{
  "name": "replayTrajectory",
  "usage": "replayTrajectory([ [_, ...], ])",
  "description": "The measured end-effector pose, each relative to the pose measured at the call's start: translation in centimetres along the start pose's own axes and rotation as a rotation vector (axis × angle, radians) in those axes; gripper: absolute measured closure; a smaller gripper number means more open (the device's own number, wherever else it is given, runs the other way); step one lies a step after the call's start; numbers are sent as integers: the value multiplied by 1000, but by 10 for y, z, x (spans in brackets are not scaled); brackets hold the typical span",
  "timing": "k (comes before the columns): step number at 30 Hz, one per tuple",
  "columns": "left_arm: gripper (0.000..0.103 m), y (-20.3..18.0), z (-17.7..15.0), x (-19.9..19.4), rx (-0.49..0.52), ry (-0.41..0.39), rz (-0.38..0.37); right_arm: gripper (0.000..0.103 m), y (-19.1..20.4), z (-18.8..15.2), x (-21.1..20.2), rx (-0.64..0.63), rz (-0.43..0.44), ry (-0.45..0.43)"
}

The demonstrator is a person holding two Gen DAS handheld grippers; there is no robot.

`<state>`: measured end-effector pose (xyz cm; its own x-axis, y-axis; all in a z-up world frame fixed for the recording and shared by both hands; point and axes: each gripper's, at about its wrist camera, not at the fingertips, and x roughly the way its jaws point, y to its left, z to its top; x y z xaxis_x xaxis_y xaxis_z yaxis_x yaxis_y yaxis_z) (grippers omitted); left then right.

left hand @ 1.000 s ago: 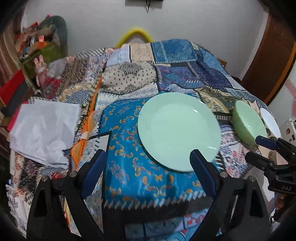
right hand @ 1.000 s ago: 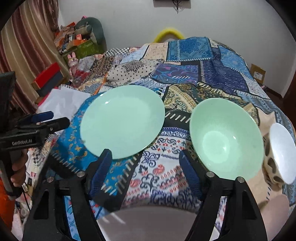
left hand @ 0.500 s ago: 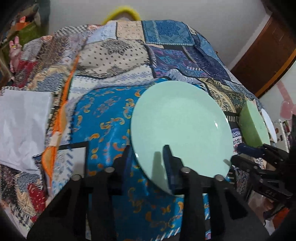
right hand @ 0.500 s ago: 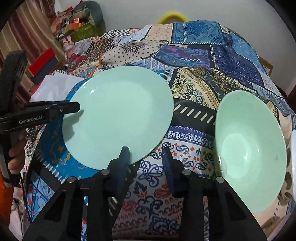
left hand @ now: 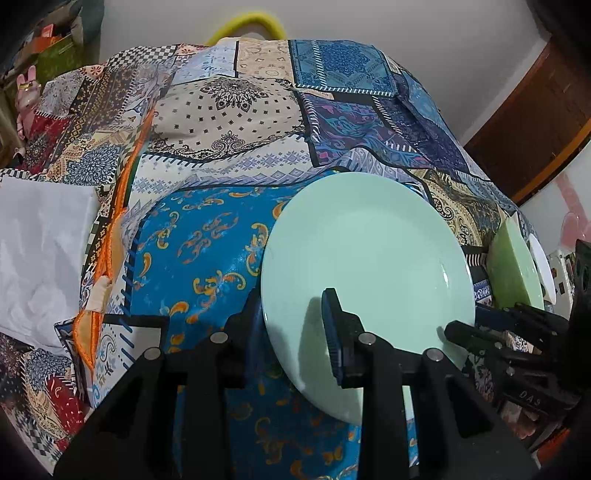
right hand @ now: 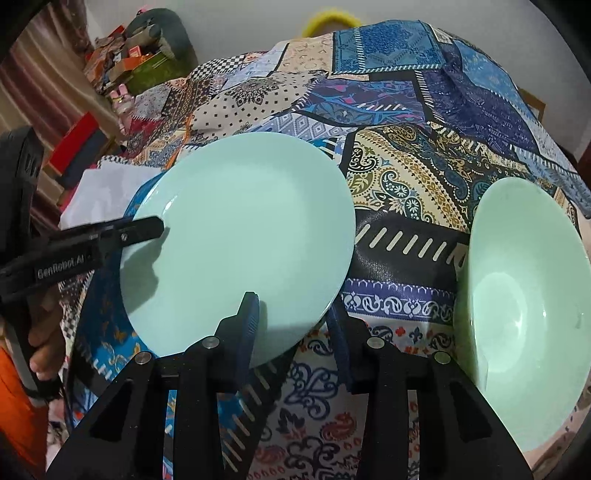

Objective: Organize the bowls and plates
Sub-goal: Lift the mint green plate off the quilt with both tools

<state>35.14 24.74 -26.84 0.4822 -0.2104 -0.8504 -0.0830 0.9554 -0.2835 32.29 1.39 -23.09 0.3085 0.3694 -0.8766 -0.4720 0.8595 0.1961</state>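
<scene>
A mint-green plate [left hand: 369,258] lies on the patchwork cloth [left hand: 229,122]. My left gripper [left hand: 293,328] is shut on its left rim, one finger on top and one beneath the edge. My right gripper [right hand: 293,321] is shut on the plate [right hand: 236,229] at its near right rim in the same way. In the right wrist view the left gripper's upper finger [right hand: 144,229] rests on the plate's far left side. A pale green bowl [right hand: 517,302] stands to the right of the plate, apart from it. A white bowl [left hand: 541,266] peeks out behind the green bowl [left hand: 513,269].
A white sheet [left hand: 40,258] lies at the cloth's left edge. A yellow hoop [left hand: 243,26] stands against the back wall, with boxes and toys [right hand: 129,59] at the back left. A wooden door [left hand: 535,129] is on the right. A hand [right hand: 44,339] holds the left gripper.
Both grippers went from wide open to shut while sinking toward the plate. Its rim now sits between each pair of fingers. The bowl has not moved.
</scene>
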Motion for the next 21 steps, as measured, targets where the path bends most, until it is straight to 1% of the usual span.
replayTrajectory([
  [3,73,-1,-3,-2,9,-4,6,72,3,-3,-2,-29,-14,6],
  [7,73,-6,-13,-8,25,4,31,72,8,-13,-8,-73,-3,23],
  [11,73,-10,-37,-21,50,14,59,72,19,-30,-17,-148,9,37],
  [14,73,-10,-56,-33,52,25,53,72,23,-38,-23,-187,23,35],
  [17,73,-8,-75,-42,44,46,37,72,17,-35,-22,-158,42,39],
  [21,73,-10,-84,-47,46,45,51,72,13,-25,-13,-118,39,40],
])
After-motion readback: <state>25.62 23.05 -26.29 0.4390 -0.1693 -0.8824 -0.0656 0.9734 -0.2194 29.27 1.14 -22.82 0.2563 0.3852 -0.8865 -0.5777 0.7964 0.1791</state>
